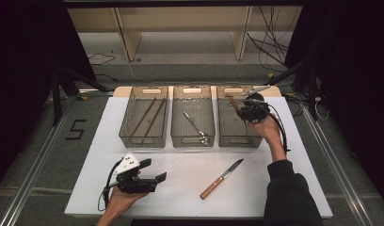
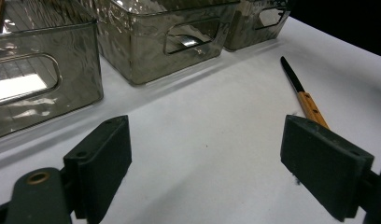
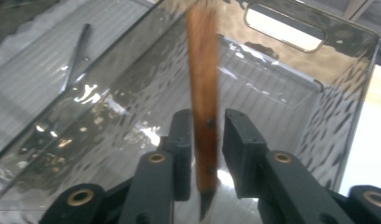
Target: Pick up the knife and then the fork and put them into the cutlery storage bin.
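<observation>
My right gripper (image 1: 239, 107) hangs over the right clear bin (image 1: 235, 137), pointing down into it. In the right gripper view a wooden-handled knife (image 3: 203, 70) stands between the jaws of the right gripper (image 3: 208, 122), blade end towards the camera. The handle looks blurred; it rests against one pad, with a narrow gap at the other, so the jaws stand open around it. A second wooden-handled knife (image 1: 221, 179) lies on the white table in front of the bins. My left gripper (image 1: 153, 170) is open at the front left, jaws wide in its own view (image 2: 205, 154), with that knife (image 2: 304, 95) ahead of them.
Three clear bins stand in a row at the back of the white table (image 1: 180, 197). The left bin (image 1: 129, 136) holds two brown sticks (image 1: 148, 117); the middle bin (image 1: 192, 140) holds a metal utensil (image 1: 195, 125). Black curtains flank the table.
</observation>
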`<state>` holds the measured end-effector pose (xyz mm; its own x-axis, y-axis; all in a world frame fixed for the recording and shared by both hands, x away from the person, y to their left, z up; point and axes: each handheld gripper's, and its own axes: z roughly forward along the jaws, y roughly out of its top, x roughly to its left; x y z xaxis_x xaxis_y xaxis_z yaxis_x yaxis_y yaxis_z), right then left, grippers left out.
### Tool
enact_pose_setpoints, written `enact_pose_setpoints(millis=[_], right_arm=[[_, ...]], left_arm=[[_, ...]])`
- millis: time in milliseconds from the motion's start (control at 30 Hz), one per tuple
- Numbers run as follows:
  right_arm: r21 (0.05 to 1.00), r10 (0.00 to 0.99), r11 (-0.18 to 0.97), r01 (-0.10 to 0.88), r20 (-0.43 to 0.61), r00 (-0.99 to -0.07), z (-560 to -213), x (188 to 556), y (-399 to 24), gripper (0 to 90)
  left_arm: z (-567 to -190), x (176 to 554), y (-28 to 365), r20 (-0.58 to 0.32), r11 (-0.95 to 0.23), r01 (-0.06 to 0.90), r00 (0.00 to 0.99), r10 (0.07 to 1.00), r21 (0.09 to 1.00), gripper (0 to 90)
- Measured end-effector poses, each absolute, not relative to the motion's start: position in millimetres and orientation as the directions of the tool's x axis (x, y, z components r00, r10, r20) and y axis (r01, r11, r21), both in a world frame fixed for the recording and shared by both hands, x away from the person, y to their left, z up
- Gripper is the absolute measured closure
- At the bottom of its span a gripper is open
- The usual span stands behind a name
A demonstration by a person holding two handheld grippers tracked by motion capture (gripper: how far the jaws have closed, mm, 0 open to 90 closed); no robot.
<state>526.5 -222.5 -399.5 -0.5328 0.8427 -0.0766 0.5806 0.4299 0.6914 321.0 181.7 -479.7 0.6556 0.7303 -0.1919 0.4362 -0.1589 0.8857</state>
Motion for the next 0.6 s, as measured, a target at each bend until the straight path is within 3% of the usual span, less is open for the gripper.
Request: enact_pose_setpoints(millis=[233, 600], right_arm=[[0.704, 0.834, 0.438, 0.56, -0.084, -0.546, -391.1, 520.7, -220.1, 63.4], [0.719, 0.746, 0.492, 0.491, -0.058, -0.663, -378.3, 483.3, -206.4, 45.1]], left_arm=[[-479.9, 321.1, 181.6, -0.191, -0.159, 0.436, 0.655, 0.731, 0.886, 16.1], [-480.1, 321.1, 181.7, -0.191, -0.16, 0.436, 0.655, 0.731, 0.886, 16.1]])
